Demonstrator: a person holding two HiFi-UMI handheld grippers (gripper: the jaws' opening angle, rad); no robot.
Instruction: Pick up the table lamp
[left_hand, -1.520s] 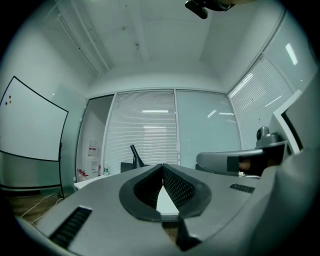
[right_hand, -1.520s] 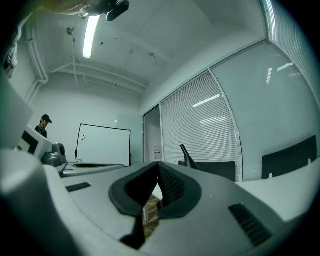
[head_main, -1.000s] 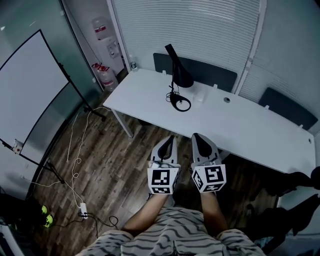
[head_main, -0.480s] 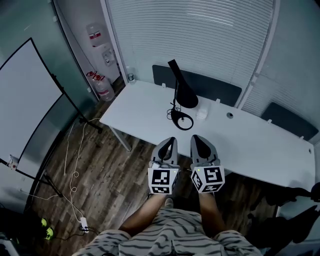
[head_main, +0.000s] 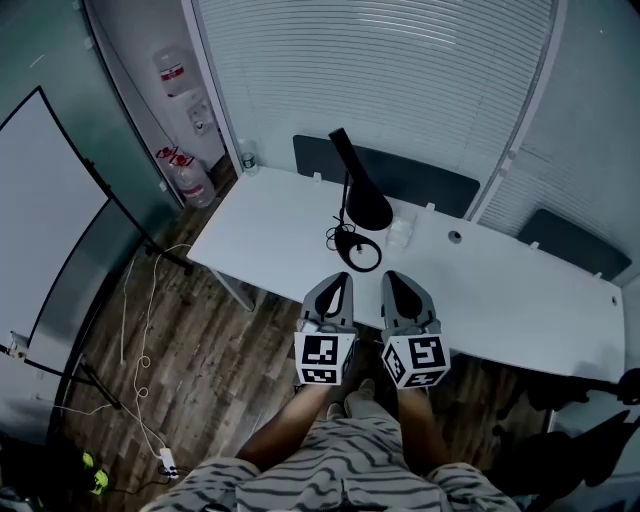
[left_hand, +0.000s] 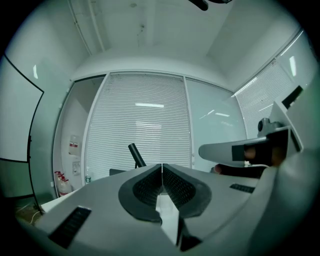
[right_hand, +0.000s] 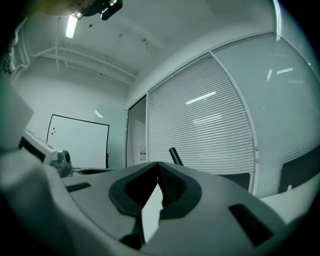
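On the white worktop (head_main: 480, 290), near its left end, stands the black table lamp (head_main: 366, 208). Its round base sits close to the near edge. Its thin arm leans up and away to the far left. A thin cord curls beside the base. Just right of the lamp is a small white thing (head_main: 400, 234), and I cannot tell what it is.

The left hand-held gripper (head_main: 339, 284) and the right hand-held gripper (head_main: 394, 281) are side by side at the near edge of the worktop. Both point at the lamp, and neither one touches it.

From the left gripper view, the left hand-held gripper (left_hand: 162, 167) has its jaws pressed together with nothing between them. The top of the lamp (left_hand: 136, 156) pokes up beyond them, a little to the left. From the right gripper view, the right hand-held gripper (right_hand: 158, 167) is closed and empty too. There the lamp (right_hand: 175, 156) shows a little to the right.

Dark chair backs (head_main: 420, 175) stand behind the worktop. Big water bottles (head_main: 188, 180) sit on the wood floor (head_main: 200, 350) at the far left. A whiteboard (head_main: 40, 230) stands on the left.
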